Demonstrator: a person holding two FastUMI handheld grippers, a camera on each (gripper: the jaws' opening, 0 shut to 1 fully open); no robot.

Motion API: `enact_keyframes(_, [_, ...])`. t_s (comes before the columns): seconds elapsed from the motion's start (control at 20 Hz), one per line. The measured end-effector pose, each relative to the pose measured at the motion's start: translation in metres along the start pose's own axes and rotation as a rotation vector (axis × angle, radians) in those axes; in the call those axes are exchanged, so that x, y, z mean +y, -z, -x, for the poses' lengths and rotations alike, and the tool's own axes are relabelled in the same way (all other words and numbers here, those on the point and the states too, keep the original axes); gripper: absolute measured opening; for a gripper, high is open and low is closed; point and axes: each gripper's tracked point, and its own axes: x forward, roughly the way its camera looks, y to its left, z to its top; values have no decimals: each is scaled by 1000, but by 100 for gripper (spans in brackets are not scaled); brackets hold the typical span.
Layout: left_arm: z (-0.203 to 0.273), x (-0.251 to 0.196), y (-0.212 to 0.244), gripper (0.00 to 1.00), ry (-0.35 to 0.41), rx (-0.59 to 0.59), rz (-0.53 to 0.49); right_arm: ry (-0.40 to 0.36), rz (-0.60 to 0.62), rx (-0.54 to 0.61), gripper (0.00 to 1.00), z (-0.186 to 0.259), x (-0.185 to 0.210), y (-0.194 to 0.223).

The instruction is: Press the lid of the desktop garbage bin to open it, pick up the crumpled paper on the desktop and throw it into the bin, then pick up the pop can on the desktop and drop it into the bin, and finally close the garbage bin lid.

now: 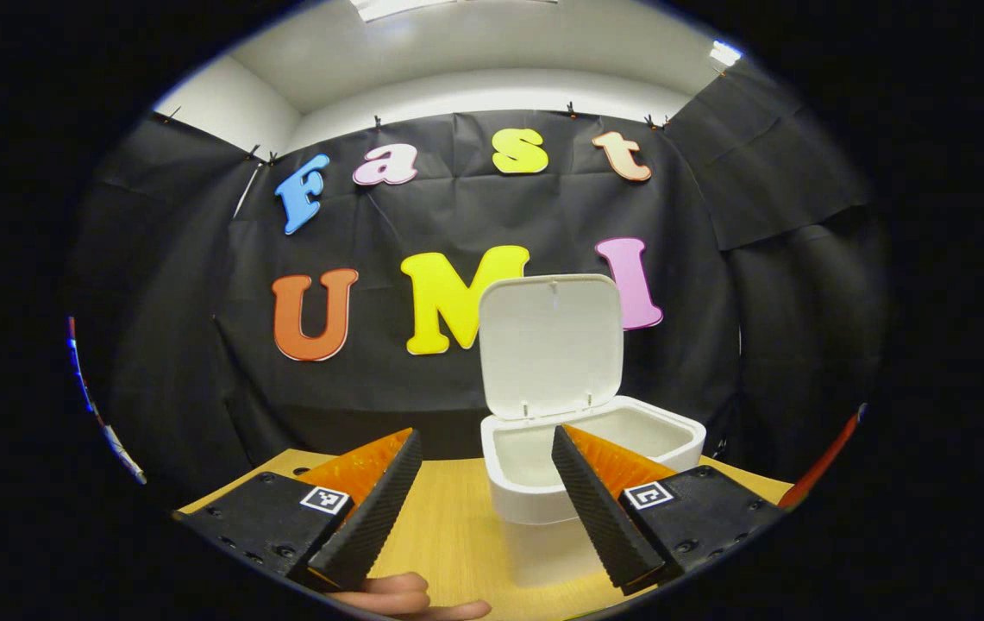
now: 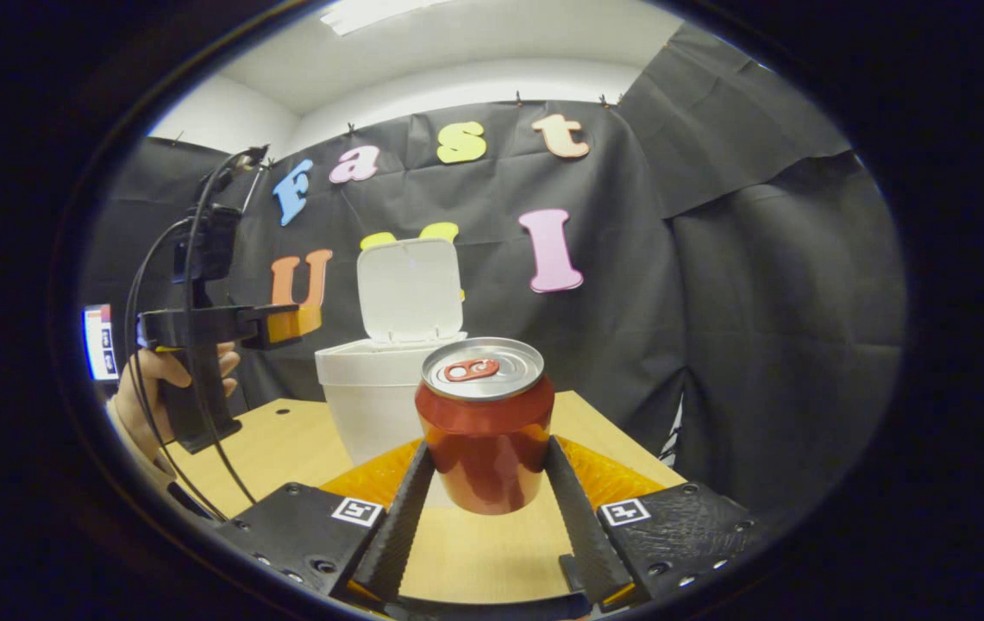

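Note:
The white desktop bin (image 1: pixel 526 500) stands on the wooden table with its lid (image 1: pixel 552 345) tipped up and back, so the inside is exposed. My left gripper (image 1: pixel 485 440) is open just in front of the bin's rim, with nothing between its fingers. In the right gripper view a red pop can (image 2: pixel 485 423) stands upright between my fingers, and the right gripper (image 2: pixel 489 448) is shut on its sides. The can looks lifted a little off the table. Behind it is the open bin (image 2: pixel 362 388) with its raised lid (image 2: pixel 410 289). The left gripper (image 2: pixel 285 323) hovers to the bin's left, held by a hand (image 2: pixel 151 371).
The light wooden table (image 2: pixel 285 448) runs back to the black cloth wall behind the bin. A cable hangs from the left gripper's handle. A fingertip (image 1: pixel 405 595) shows at the bottom of the left gripper view.

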Motion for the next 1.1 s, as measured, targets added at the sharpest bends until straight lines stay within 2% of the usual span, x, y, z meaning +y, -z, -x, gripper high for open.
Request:
enact_keyframes(0.25, [39,39,10,99,-44,-7,11,-5,44,9,77,-11,17,2])
enact_keyframes(0.6, [84,61,24,99,-71,-27,53,-29,113,-16,76,-20,33,-30])
enact_keyframes(0.75, [91,68,42,99,-101,17,22,-55,114,-20,76,-28,41,-49])
enact_keyframes(0.95, [90,61,69,99,-82,74,27,-50,146,-57,76,-48,47,-85])
enact_keyframes(1.1, [89,57,94,99,-80,124,51,-90,133,-56,76,-63,62,-102])
